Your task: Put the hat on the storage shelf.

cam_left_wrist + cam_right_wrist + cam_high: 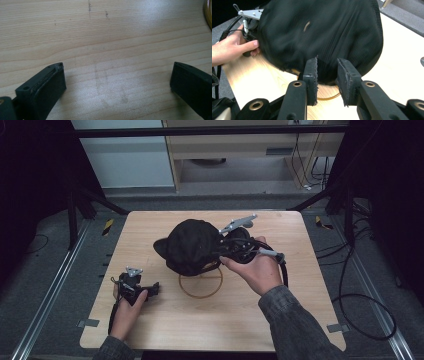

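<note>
in the high view the right hand reaches from the lower right toward frame centre, palm up under the right gripper, which points left into the black cap. in its own view its jaws stand a little apart, the cap's fabric at the gap, no pads pressing it. the left hand rests at lower left, the left gripper low over bare wood, jaws wide apart. the cap sits mid-table over a wooden ring. the table is pale wood; grey floor, cables and dark frame surround it.
</note>
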Demonstrator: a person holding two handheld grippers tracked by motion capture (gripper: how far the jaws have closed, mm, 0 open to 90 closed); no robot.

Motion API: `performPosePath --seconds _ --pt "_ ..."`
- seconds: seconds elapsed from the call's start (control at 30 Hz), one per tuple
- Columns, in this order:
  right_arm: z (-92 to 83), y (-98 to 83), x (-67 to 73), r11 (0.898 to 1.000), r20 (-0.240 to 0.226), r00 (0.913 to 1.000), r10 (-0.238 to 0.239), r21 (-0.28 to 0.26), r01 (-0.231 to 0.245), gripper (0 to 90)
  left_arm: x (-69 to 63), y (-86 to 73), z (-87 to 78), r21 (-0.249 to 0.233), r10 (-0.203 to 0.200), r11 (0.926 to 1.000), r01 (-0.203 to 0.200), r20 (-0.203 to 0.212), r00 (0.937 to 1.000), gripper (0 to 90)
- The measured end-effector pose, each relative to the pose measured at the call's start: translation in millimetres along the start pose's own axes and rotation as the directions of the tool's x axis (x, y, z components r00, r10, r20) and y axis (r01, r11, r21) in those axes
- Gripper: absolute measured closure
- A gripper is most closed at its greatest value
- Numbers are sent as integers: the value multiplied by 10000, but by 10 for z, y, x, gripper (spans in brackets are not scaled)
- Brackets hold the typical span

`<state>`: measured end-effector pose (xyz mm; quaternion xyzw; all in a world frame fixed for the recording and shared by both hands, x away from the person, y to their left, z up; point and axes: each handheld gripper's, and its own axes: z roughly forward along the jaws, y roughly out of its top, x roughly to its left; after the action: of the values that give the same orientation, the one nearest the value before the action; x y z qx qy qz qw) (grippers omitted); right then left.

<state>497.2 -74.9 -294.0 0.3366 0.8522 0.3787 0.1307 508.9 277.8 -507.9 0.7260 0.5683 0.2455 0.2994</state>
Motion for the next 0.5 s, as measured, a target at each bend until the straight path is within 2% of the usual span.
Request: performPosePath --seconds 0.5 --pt "-75 -19 -42 9998 38 10000 84 -155 -83 694 0 0 0 -3 -1 10000 1 1 10000 0"
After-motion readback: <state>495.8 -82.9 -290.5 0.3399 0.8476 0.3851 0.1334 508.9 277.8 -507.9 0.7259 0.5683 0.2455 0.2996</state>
